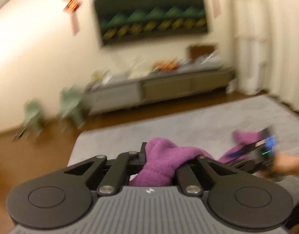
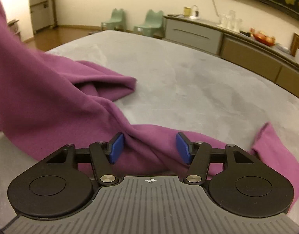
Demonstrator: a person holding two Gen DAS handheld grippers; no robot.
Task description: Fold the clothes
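Left gripper [image 1: 159, 156]: fingers clamped on a bunch of the purple garment [image 2: 51, 97], held above the grey bed [image 2: 188, 78]. From that pinch the cloth runs as one long band, slanting down toward the right gripper [image 2: 149, 148] and on past it. Right fingers [image 2: 116, 148] stand apart, a ridge of the band between them, pads not pressing. A folded lobe lies on the bed ahead of the right fingers.
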